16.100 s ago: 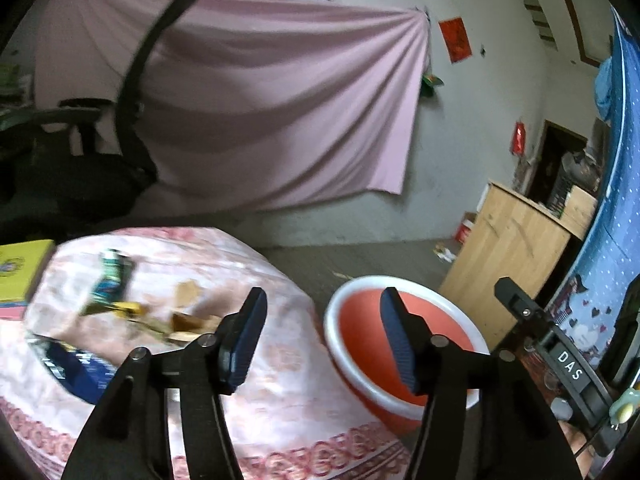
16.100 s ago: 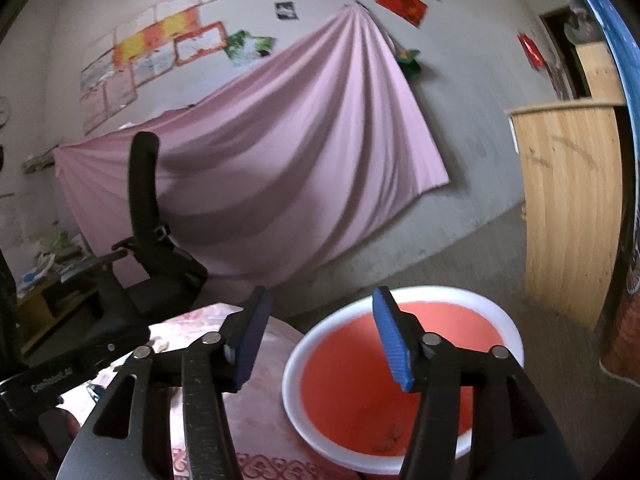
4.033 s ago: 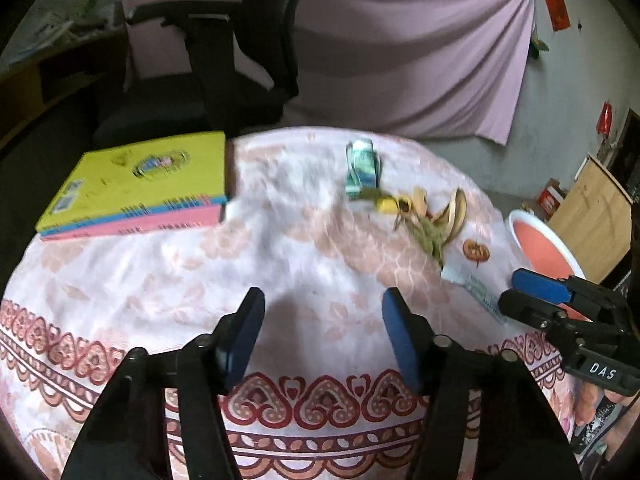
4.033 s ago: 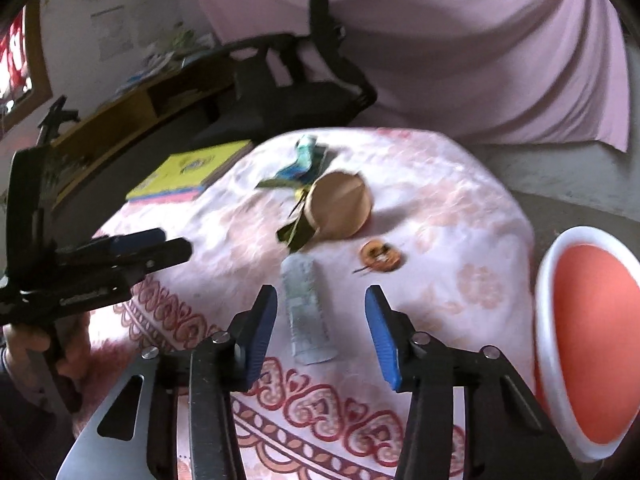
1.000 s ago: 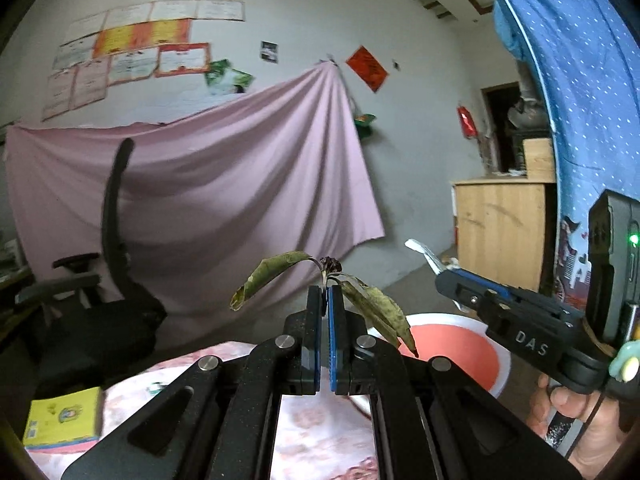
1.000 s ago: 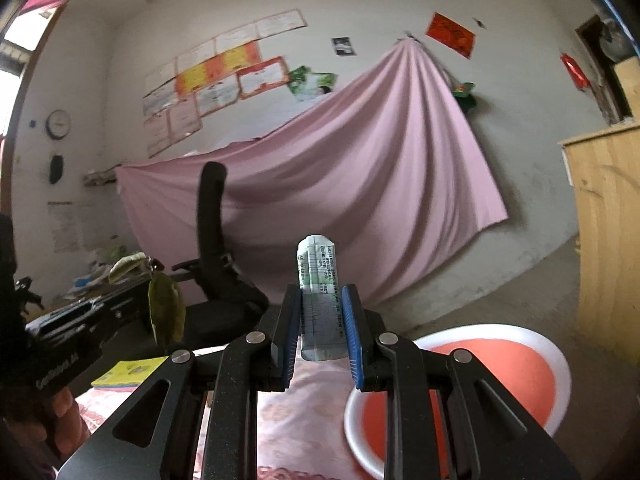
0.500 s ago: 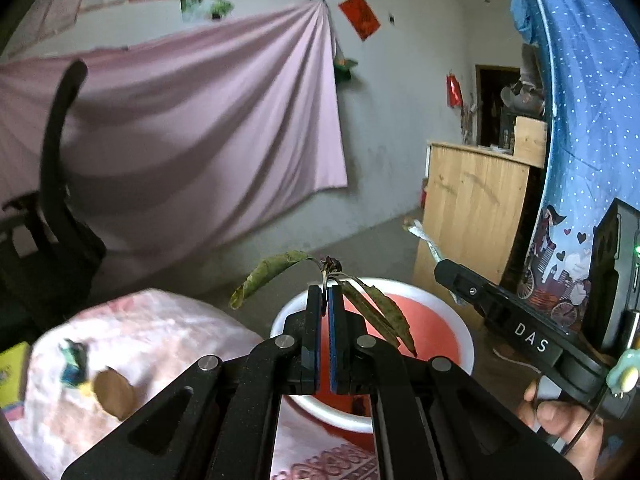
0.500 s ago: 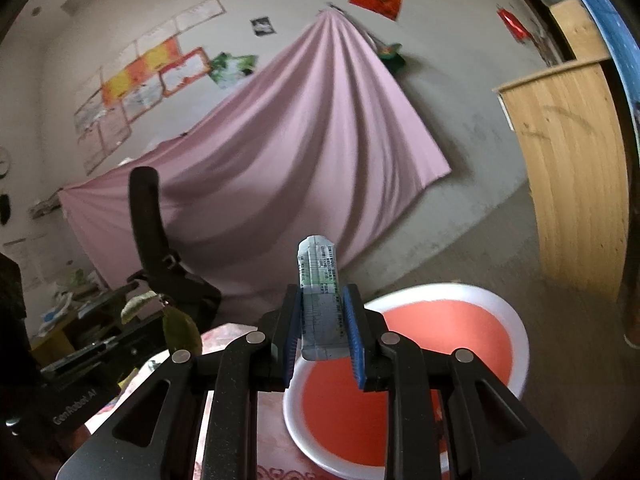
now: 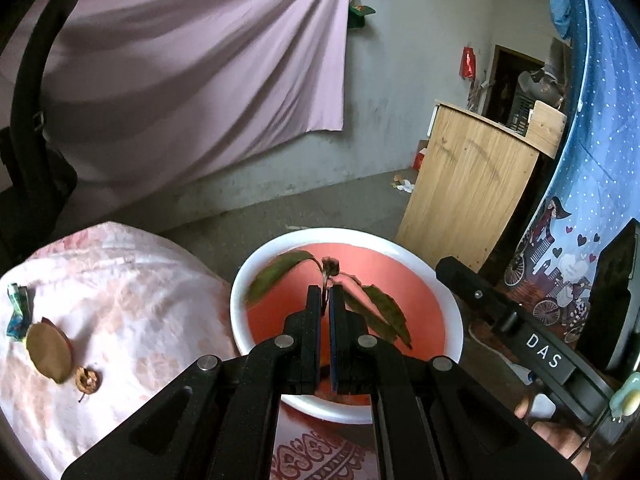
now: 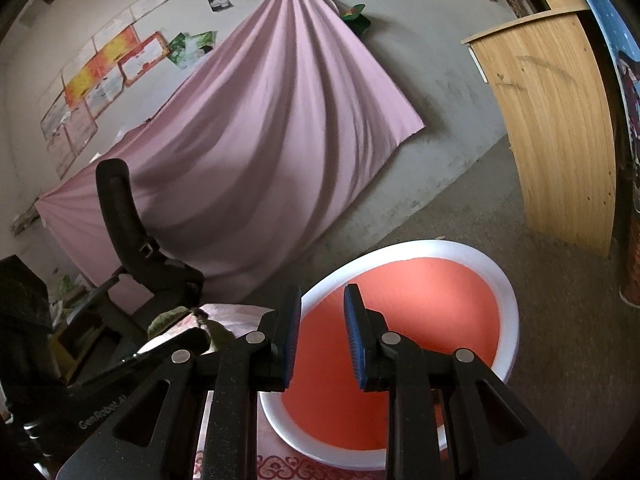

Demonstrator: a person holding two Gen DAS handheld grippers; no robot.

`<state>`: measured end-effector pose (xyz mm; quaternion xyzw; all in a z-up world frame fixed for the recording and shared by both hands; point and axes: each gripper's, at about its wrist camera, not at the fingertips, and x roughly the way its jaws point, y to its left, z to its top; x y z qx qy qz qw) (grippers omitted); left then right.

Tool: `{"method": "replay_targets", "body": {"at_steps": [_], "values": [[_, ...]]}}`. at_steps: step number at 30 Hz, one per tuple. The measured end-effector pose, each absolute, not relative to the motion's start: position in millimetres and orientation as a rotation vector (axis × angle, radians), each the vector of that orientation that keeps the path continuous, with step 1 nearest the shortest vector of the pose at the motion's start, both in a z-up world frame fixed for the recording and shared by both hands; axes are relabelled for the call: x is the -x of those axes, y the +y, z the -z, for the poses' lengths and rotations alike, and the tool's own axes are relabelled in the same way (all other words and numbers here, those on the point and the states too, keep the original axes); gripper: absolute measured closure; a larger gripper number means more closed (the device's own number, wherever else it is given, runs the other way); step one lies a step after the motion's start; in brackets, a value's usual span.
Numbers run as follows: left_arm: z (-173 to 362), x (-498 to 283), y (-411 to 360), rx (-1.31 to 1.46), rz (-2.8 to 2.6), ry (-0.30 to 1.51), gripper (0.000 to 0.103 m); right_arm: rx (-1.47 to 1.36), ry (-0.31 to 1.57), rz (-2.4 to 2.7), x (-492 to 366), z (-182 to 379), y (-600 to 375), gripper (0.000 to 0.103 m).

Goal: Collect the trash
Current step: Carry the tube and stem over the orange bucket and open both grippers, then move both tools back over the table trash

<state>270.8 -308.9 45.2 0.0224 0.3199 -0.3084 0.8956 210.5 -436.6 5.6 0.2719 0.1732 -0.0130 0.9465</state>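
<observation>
My left gripper (image 9: 324, 289) is shut on a leafy twig (image 9: 328, 276) and holds it over the red basin with a white rim (image 9: 454, 320). My right gripper (image 10: 320, 300) is open and empty above the same basin (image 10: 510, 312); the wrapper it held is not visible. A brown leaf (image 9: 50, 346), a small round dried piece (image 9: 88, 379) and a green packet (image 9: 16, 308) lie on the pink cloth-covered table (image 9: 132, 300). In the right wrist view the left gripper with the twig (image 10: 188, 320) shows at lower left.
A wooden cabinet (image 9: 472, 184) stands behind the basin to the right. A black office chair (image 10: 140, 252) stands behind the table. A pink sheet (image 9: 192, 64) hangs on the wall. A blue patterned curtain (image 9: 580, 160) is at the far right.
My right gripper has opened and the wrapper is gone from it. Both grippers have tilted down over the basin. The left gripper still holds the twig.
</observation>
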Motion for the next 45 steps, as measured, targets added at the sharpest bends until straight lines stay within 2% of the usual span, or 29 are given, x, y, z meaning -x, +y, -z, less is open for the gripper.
{"method": "replay_targets", "body": {"at_steps": [5,10,14,17,21,22,24,26,28,30,33,34,35,45], "values": [[-45,-273,-303,-0.025,0.636,0.675,0.096,-0.555,0.357,0.031,-211,-7,-436,0.078],[-48,-269,-287,0.023,0.605,0.645,0.075,-0.539,0.352,0.035,-210,-9,-434,0.072],[-54,-262,-265,0.060,0.551,0.601,0.072,-0.515,0.340,0.038,-210,-14,-430,0.071],[-59,-257,-245,0.084,0.503,0.569,0.064,-0.485,0.321,0.036,-208,-18,-423,0.062],[-65,-247,-215,0.102,0.439,0.511,0.055,-0.443,0.290,0.021,-206,-26,-410,0.056],[-67,-244,-208,0.104,0.422,0.497,0.049,-0.434,0.281,0.015,-205,-28,-406,0.051],[-70,-237,-193,0.108,0.384,0.469,0.041,-0.427,0.262,0.000,-205,-31,-399,0.050],[-73,-230,-176,0.113,0.351,0.442,0.033,-0.427,0.245,-0.018,-204,-33,-392,0.042],[-74,-224,-161,0.114,0.321,0.417,0.011,-0.425,0.223,-0.040,-204,-36,-385,0.023],[-75,-216,-146,0.121,0.287,0.375,0.003,-0.420,0.202,-0.073,-203,-39,-376,0.021],[-74,-207,-127,0.114,0.244,0.339,0.002,-0.402,0.177,-0.110,-203,-43,-362,0.009],[-74,-205,-122,0.105,0.221,0.326,0.002,-0.393,0.167,-0.122,-202,-45,-357,0.002],[-73,-202,-116,0.100,0.209,0.315,0.002,-0.383,0.154,-0.137,-201,-47,-352,0.000],[-68,-189,-69,0.152,0.122,0.242,0.002,-0.235,0.101,-0.201,-198,-58,-304,0.000]]}}
